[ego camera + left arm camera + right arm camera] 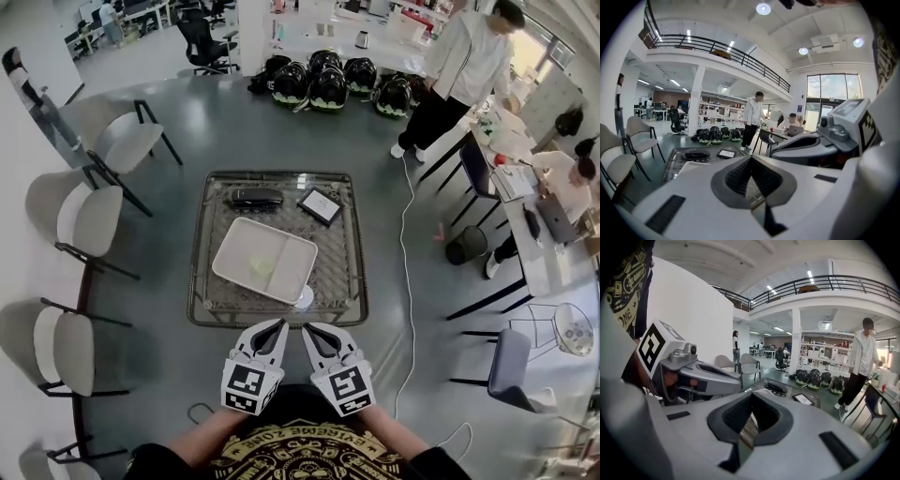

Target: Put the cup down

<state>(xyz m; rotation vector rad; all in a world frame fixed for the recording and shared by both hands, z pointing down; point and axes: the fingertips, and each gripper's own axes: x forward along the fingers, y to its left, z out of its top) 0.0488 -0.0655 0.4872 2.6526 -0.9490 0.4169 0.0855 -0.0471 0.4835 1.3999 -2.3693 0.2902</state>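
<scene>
Left gripper (pixel 277 325), right gripper (pixel 309 329): fingers (pixel 736 176) shut tip to tip, nothing held.
Cup (pixel 302 298), likely the small white round thing, stands at counter (pixel 349 281) near edge, just beside tray (pixel 236 246) corner, apart from both grippers.
Risk: so close to edge, stray gripper swing could knock it off.
Head view alone shows cup. Gripper views confirm closed fingers, but gripper bodies hide cup.

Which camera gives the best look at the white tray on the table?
The head view: the tray lies whole, seen from above. The left gripper view catches only a sliver; the right gripper view likewise.
</scene>
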